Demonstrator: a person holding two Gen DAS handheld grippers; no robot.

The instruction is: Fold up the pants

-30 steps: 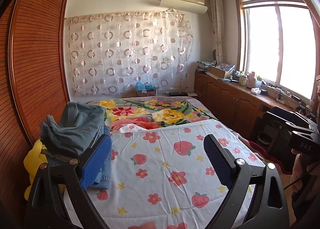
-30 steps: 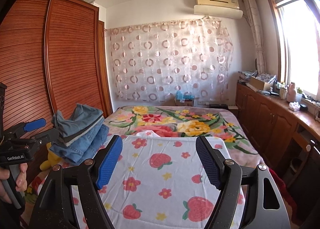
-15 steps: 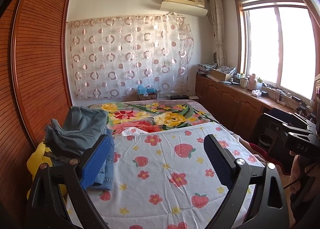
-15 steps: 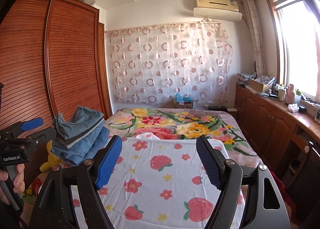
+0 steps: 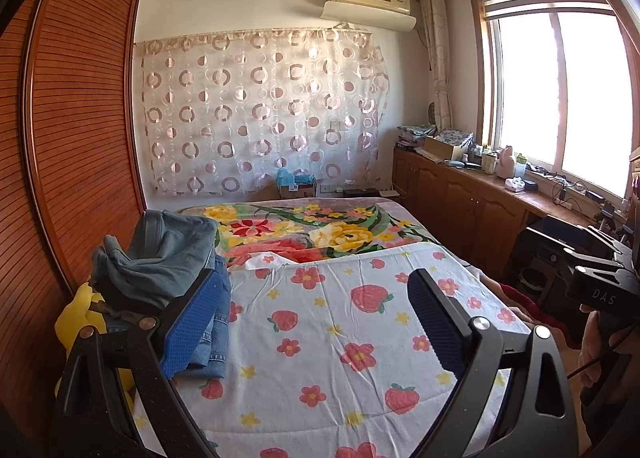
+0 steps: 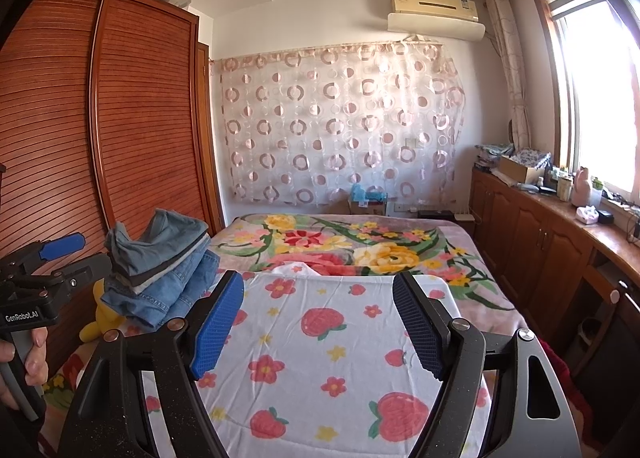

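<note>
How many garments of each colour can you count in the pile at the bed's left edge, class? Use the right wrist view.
Grey-blue pants: 1
Blue denim jeans: 1
Total: 2 visible; thin dark and pale layers between them may be more garments, but that cannot be told.

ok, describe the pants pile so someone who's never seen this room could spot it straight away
Find the bed under the strawberry-print sheet; go to its left edge, beside the slatted wooden wardrobe. There sits the stack of pants: grey-blue pairs on top, brighter blue jeans beneath, a yellow plush toy below it. It is the only denim heap on the bed, and neither tongs touch it.
</note>
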